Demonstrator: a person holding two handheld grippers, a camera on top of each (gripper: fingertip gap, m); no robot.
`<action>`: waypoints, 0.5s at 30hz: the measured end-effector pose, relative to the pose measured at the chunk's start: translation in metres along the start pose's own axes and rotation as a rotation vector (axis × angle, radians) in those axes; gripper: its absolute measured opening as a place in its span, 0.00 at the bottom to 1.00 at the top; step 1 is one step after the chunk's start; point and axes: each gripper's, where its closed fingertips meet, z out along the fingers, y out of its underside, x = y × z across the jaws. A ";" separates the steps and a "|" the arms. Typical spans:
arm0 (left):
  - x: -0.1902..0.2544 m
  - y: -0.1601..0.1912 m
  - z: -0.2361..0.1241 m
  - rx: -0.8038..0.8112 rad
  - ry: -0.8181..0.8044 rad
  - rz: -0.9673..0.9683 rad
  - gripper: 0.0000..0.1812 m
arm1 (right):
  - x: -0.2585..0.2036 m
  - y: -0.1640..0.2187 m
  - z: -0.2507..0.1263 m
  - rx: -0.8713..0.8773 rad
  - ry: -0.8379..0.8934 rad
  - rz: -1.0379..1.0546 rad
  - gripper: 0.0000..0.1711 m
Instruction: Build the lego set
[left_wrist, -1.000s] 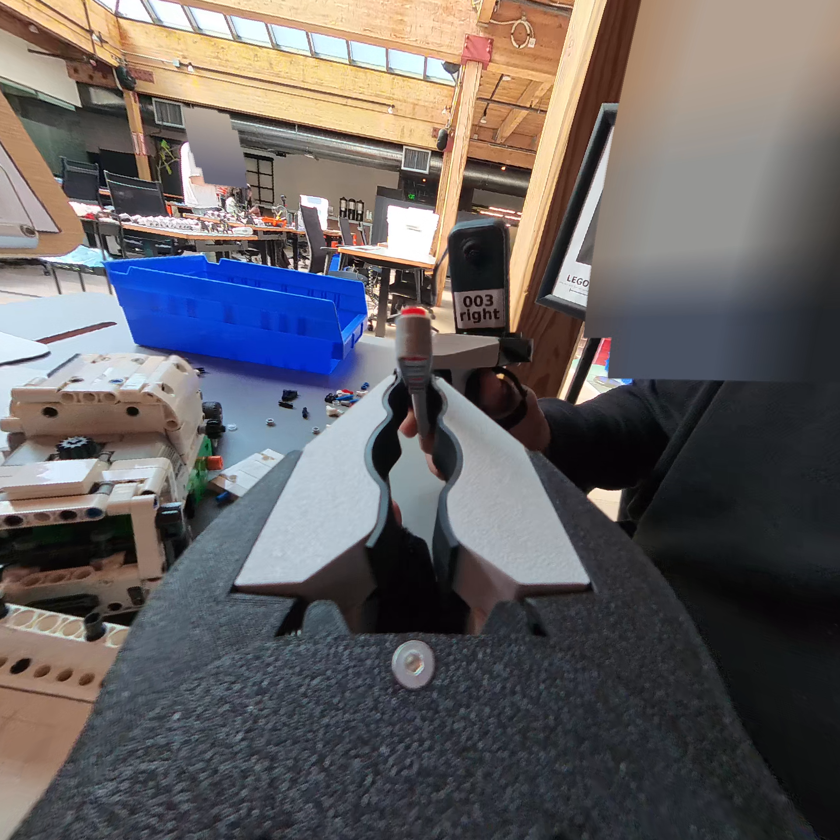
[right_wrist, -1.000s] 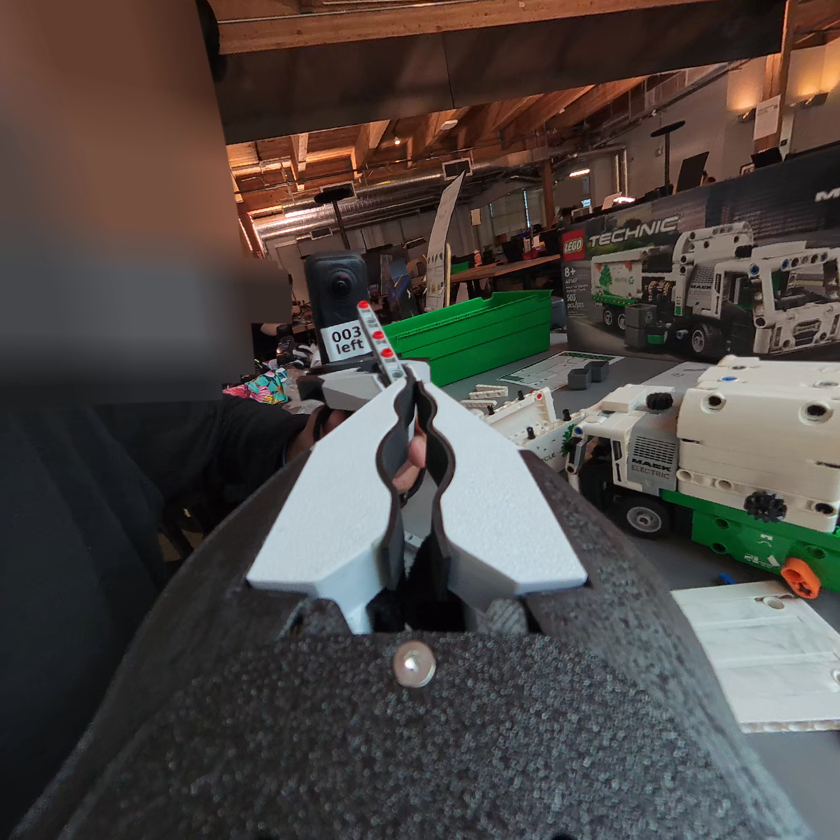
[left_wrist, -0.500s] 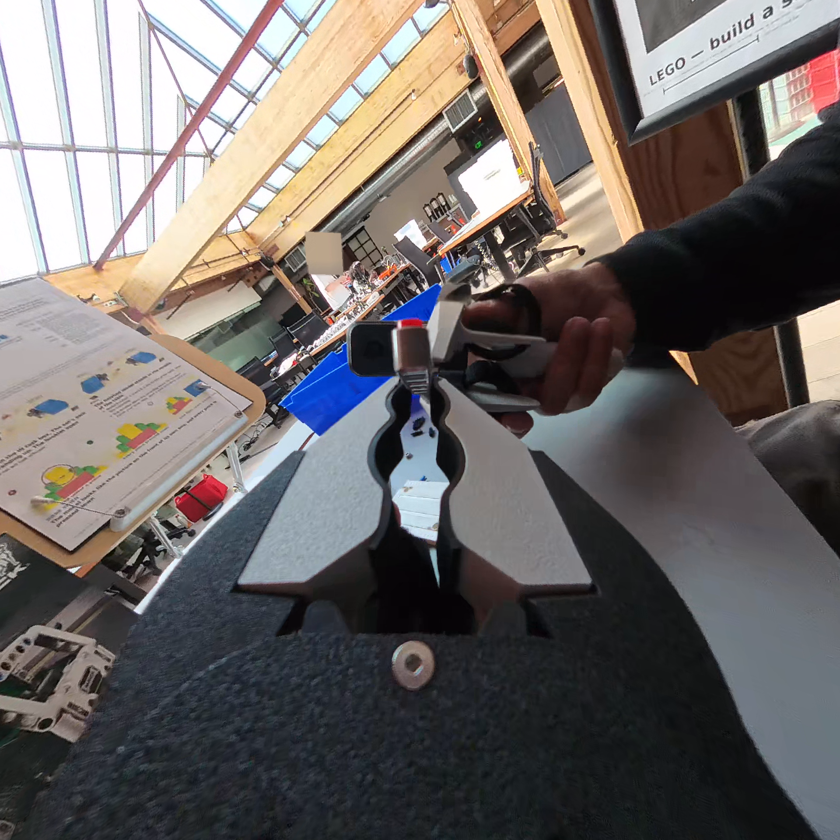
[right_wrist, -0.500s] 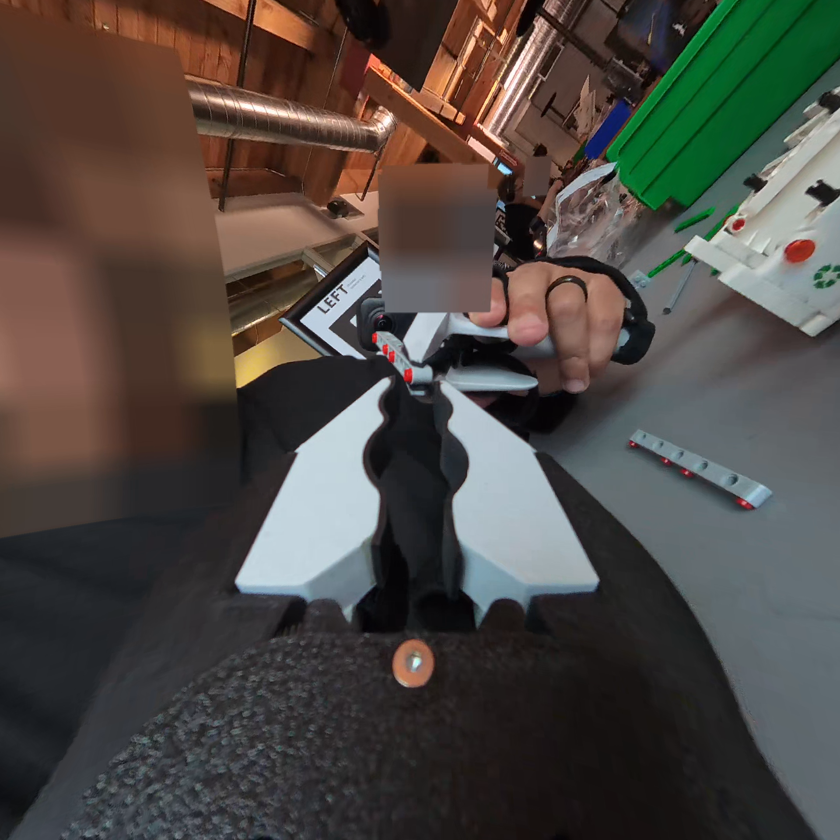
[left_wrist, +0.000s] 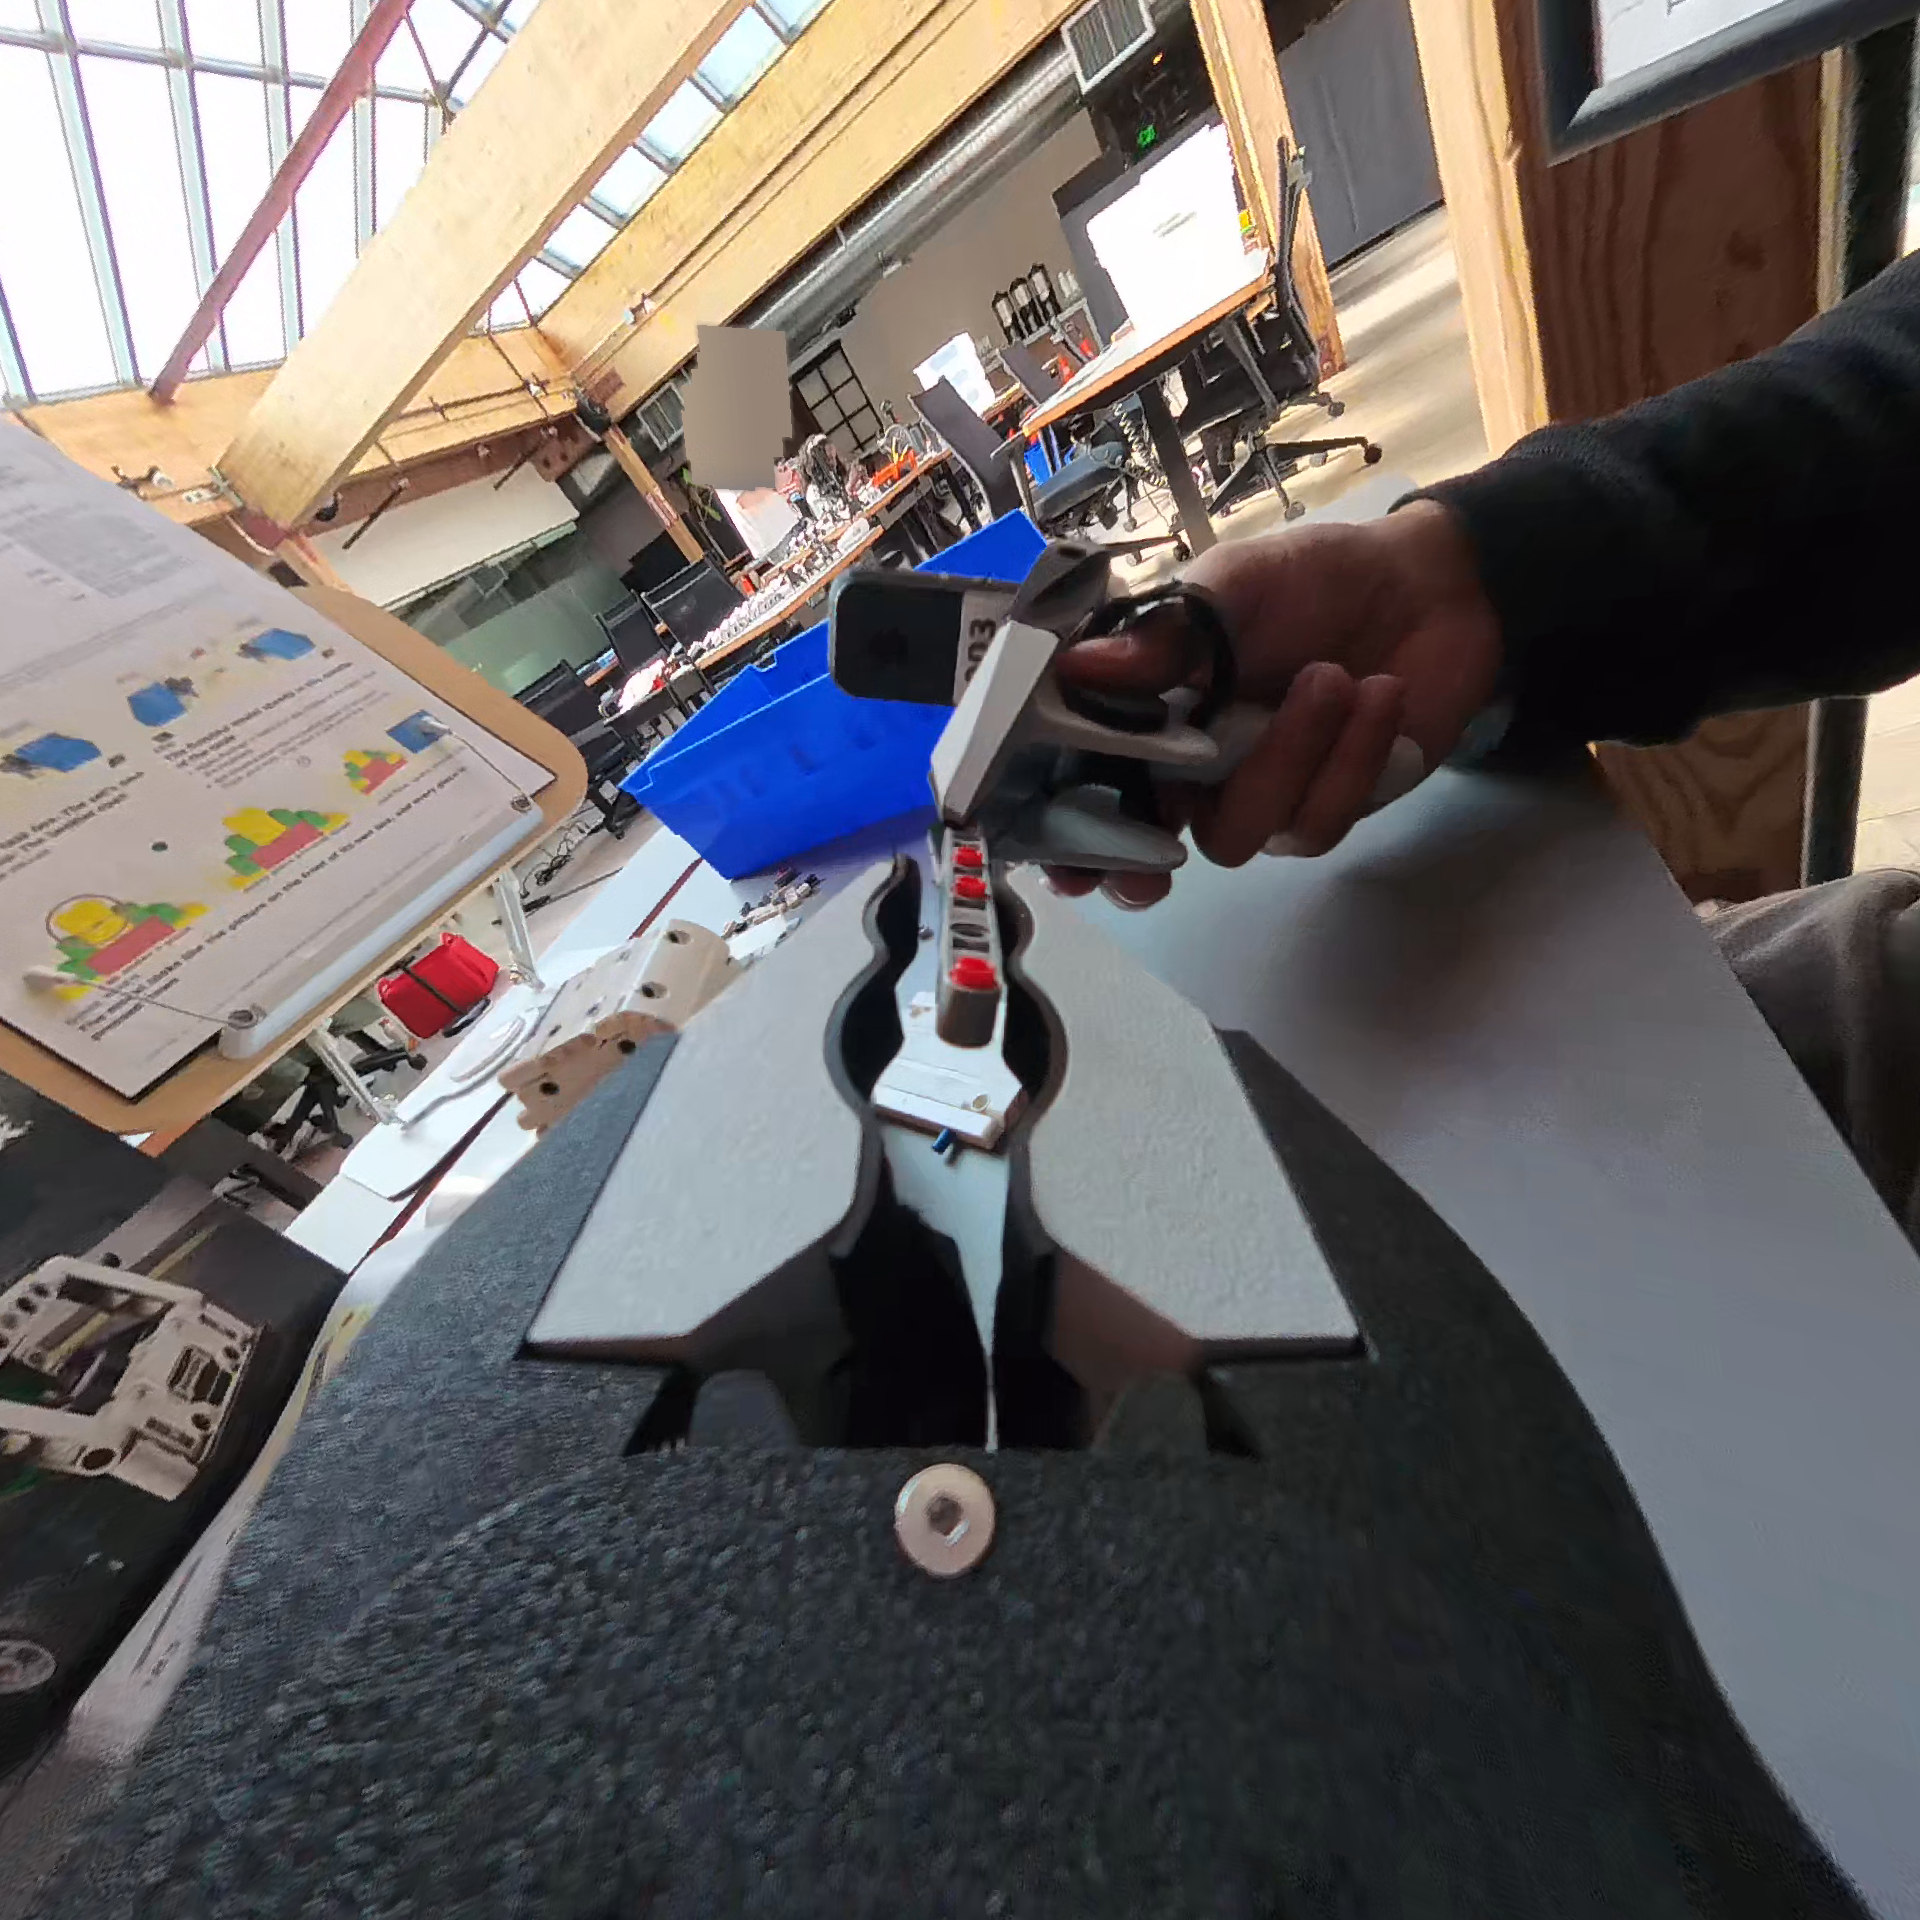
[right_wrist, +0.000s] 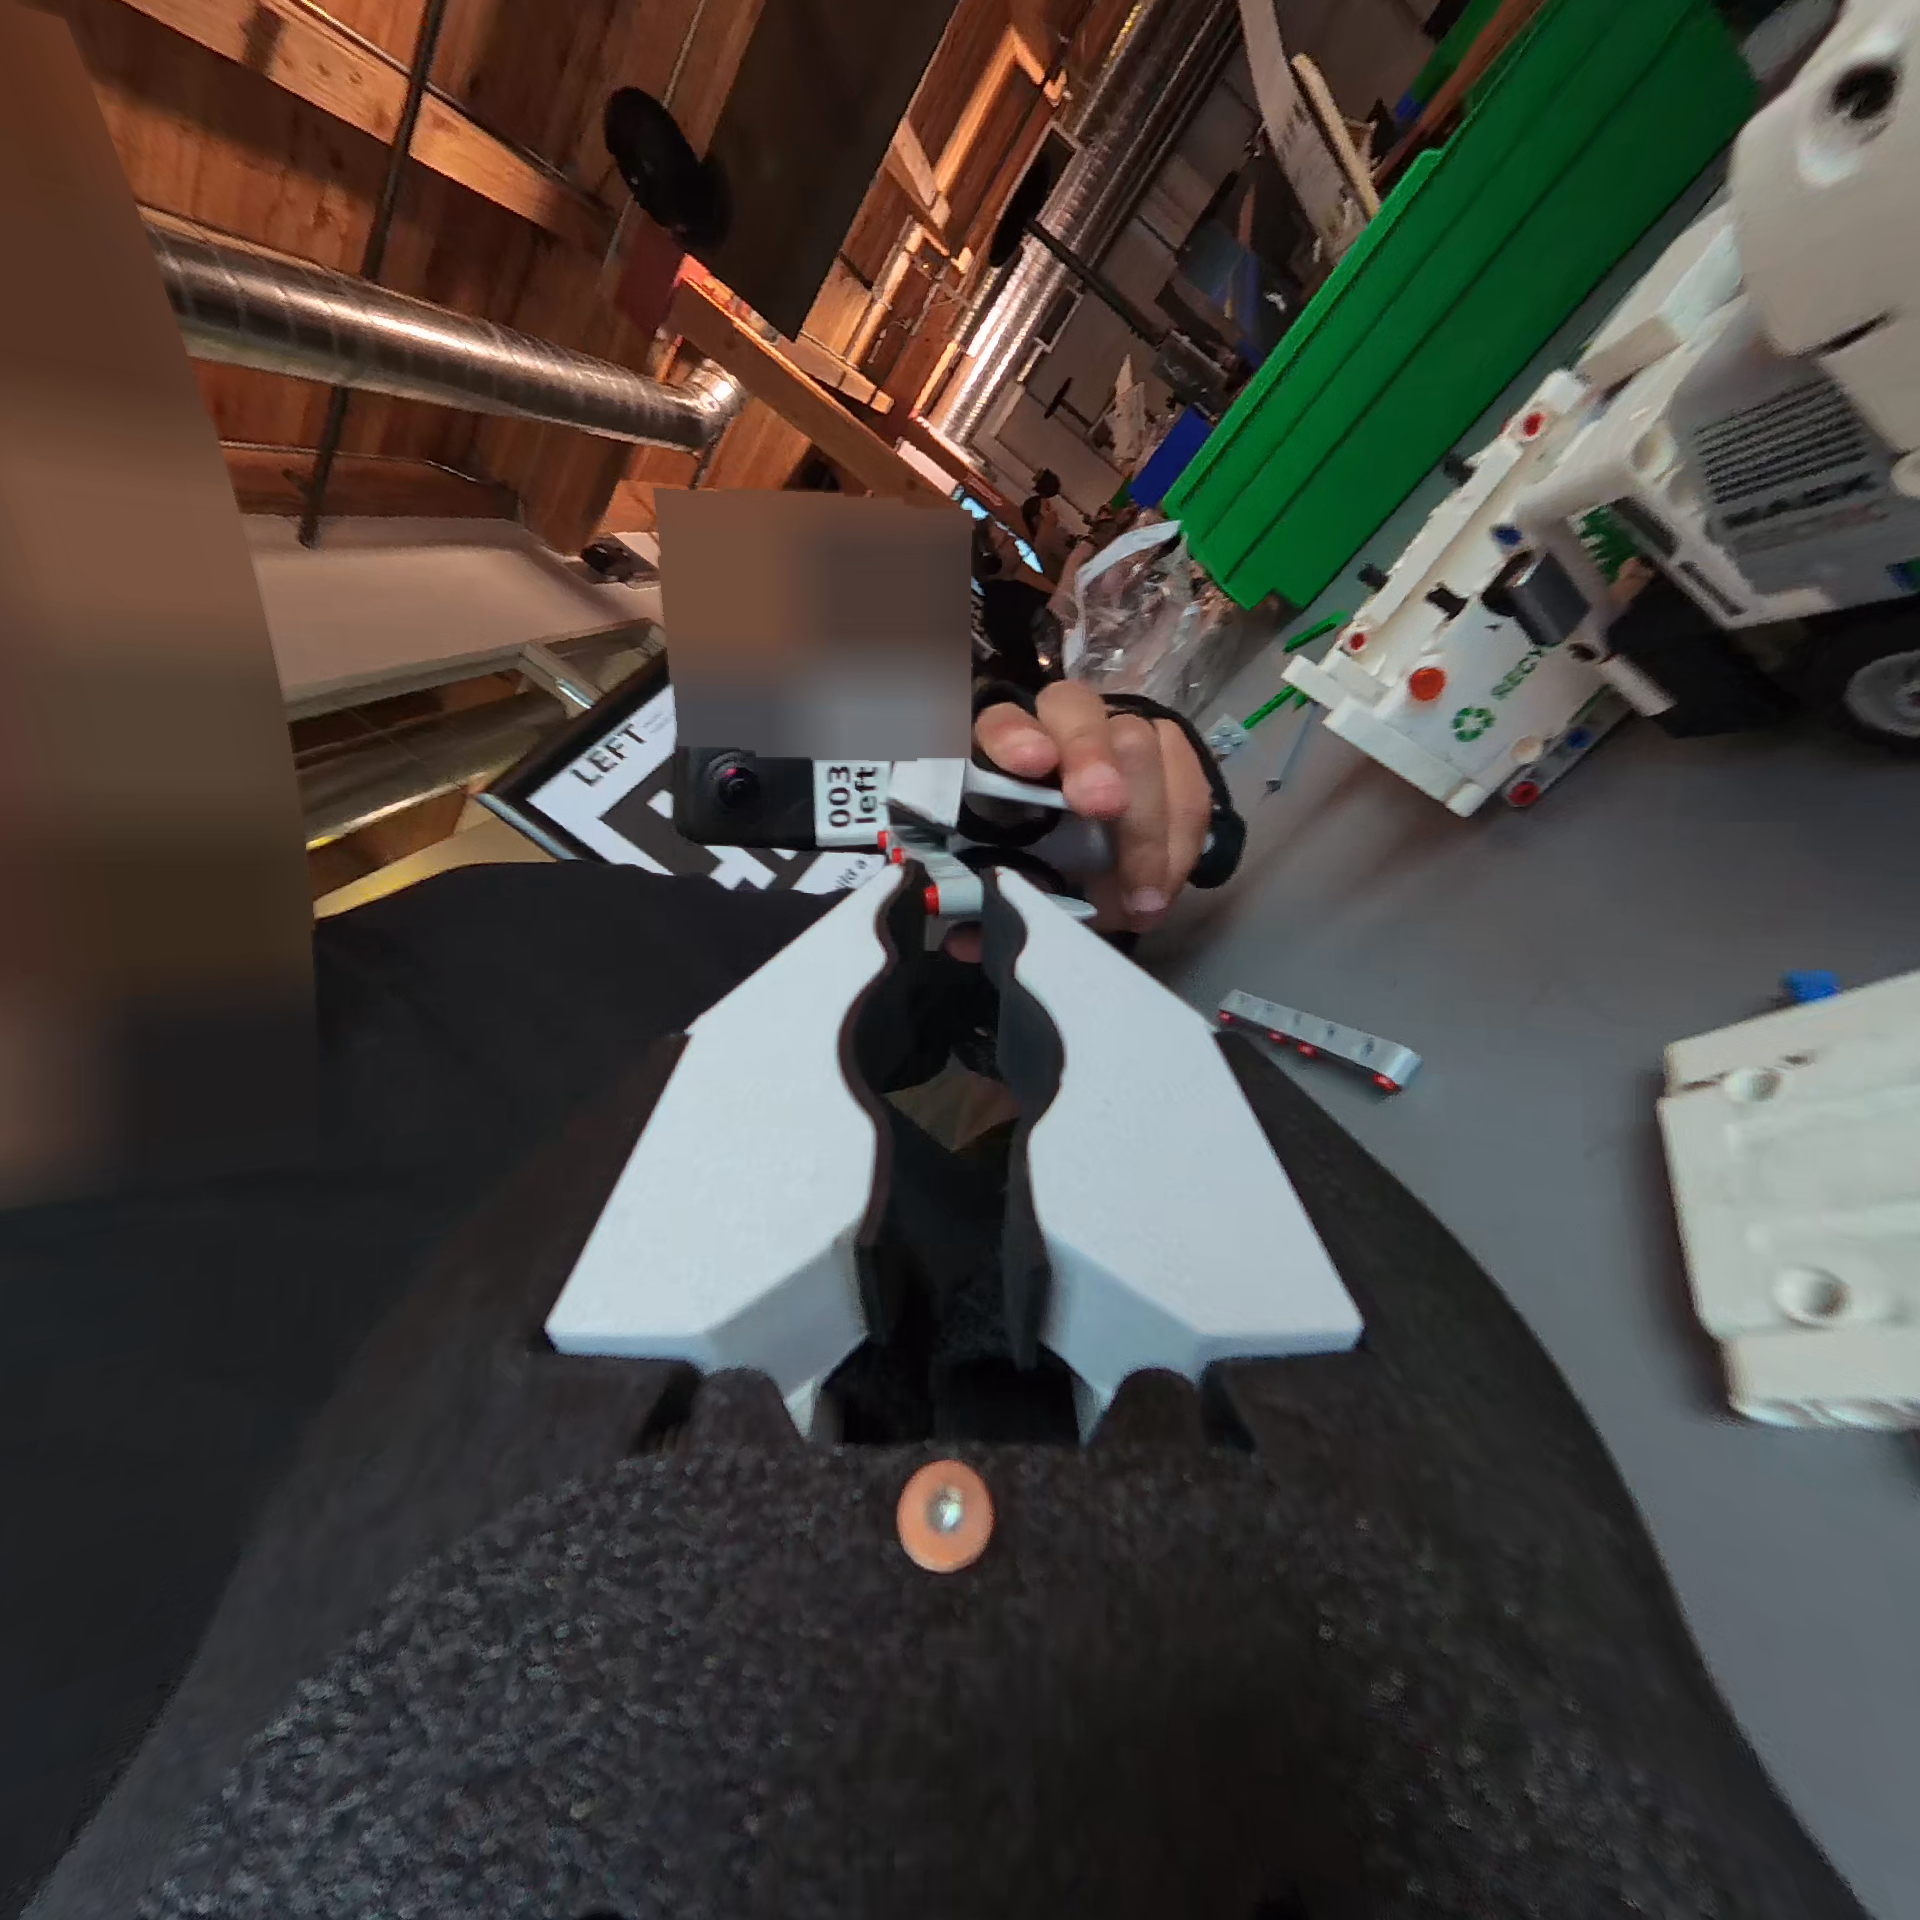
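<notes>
A short grey beam with red pins (left_wrist: 966, 940) hangs in the air between my two grippers, which face each other tip to tip. In the left wrist view it sits inside my left gripper (left_wrist: 961, 883), whose jaws stand wider than the beam, with a free gap on its left side. Its far end is between the fingers of my right gripper (left_wrist: 997, 810). In the right wrist view the beam's end (right_wrist: 956, 899) is at the tips of my right gripper (right_wrist: 940, 894), and my left gripper (right_wrist: 914, 831) is just beyond it.
A second grey beam with red pins (right_wrist: 1320, 1044) lies on the grey table. The white truck model (right_wrist: 1507, 644), a white panel (right_wrist: 1808, 1195) and a green bin (right_wrist: 1455, 312) are to the right. A blue bin (left_wrist: 810, 748) and an instruction board (left_wrist: 208, 779) are to the left. The tips of both grippers are at nearly the same place.
Both grippers have tilted and turned above the table while staying tip to tip. My left gripper's jaws have widened around the beam, and the beam's end now sits in my right gripper's tips.
</notes>
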 end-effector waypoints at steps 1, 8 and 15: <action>-0.001 0.002 -0.002 -0.017 -0.008 -0.011 0.06 | 0.005 -0.002 -0.007 -0.005 0.051 -0.042 0.05; 0.017 0.019 -0.007 -0.245 -0.017 -0.015 0.03 | 0.019 0.013 -0.024 -0.132 0.195 -0.125 0.05; 0.042 0.044 -0.006 -0.495 0.021 0.156 0.03 | 0.033 0.017 -0.044 -0.209 0.450 -0.499 0.07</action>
